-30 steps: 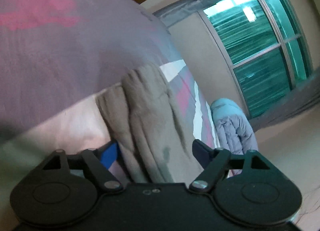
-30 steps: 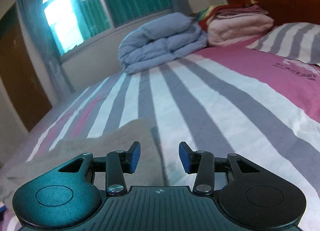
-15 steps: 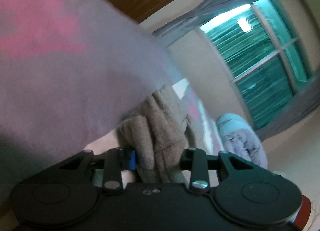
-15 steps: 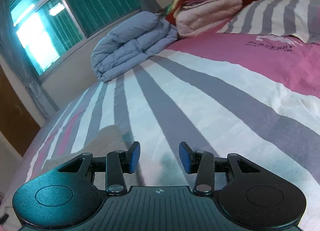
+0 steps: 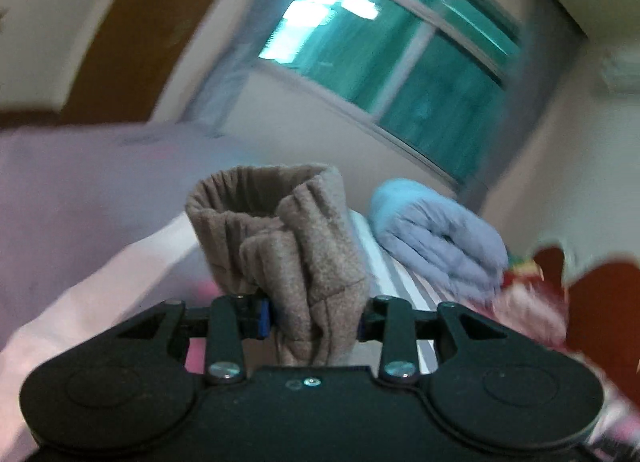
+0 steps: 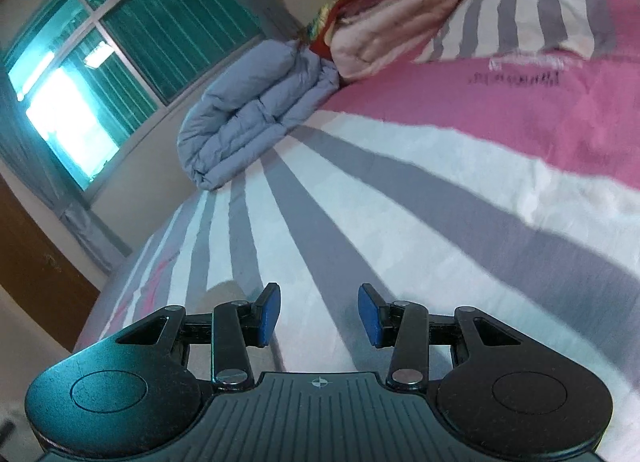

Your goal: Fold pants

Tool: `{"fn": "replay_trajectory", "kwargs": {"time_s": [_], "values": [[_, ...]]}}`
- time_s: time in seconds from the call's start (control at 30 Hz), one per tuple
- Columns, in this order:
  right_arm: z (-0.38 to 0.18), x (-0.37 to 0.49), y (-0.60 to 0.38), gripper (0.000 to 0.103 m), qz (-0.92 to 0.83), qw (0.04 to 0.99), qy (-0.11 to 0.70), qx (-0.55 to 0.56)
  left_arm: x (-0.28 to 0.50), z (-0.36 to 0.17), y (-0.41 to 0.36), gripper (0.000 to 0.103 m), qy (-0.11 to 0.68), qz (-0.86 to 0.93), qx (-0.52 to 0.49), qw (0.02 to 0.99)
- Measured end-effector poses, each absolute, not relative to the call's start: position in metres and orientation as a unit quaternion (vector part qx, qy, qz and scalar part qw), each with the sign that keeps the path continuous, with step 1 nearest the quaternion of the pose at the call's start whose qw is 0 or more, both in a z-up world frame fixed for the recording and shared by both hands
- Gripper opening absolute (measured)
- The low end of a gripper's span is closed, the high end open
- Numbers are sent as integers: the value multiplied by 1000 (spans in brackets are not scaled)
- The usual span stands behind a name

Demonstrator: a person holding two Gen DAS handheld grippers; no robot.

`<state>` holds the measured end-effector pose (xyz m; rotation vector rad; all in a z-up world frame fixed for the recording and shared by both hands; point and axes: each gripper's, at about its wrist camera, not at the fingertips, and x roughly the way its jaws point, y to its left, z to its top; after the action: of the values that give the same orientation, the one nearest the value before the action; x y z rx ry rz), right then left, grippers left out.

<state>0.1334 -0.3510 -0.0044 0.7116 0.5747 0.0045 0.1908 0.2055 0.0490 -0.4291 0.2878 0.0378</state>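
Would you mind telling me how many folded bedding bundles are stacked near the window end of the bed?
2: a blue-grey folded quilt beside the window wall, and a pink folded blanket touching its right side by the striped pillow. More layers may be hidden behind the pink one.

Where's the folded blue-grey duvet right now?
The folded blue-grey duvet lies at the far edge of the striped bed sheet below the window, beside the pink folded blanket; in the left wrist view, right of the brown fleece pants.
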Motion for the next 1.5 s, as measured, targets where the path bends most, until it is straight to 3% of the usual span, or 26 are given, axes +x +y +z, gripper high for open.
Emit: {"fn": "replay_trajectory", "kwargs": {"time_s": [0.3,0.6,0.97,1.0,1.03,1.1,1.3,1.43,1.5], "values": [[4,111,-393,43,-20,909,246,337,233,54,33,25,148,-70,-38,986],[-17,106,-416,43,-61,880,260,394,237,-15,-104,25,200,-128,102,966],[-37,114,-434,43,-94,854,288,423,232,-31,-126,27,208,-123,159,957],[-36,115,-434,43,-95,854,288,422,229,-30,-127,35,210,-123,159,957],[-36,115,-434,43,-94,855,288,420,228,-30,-128,54,213,-135,151,956],[-34,114,-434,43,-96,858,288,415,217,-26,-132,73,202,-192,125,952],[-31,108,-434,43,-102,860,282,413,183,-4,-108,66,164,-190,93,964],[-19,103,-426,43,-42,881,254,396,156,12,-31,80,134,-130,95,978],[-11,104,-414,43,33,884,243,398,147,16,17,80,144,-73,96,982]]}}
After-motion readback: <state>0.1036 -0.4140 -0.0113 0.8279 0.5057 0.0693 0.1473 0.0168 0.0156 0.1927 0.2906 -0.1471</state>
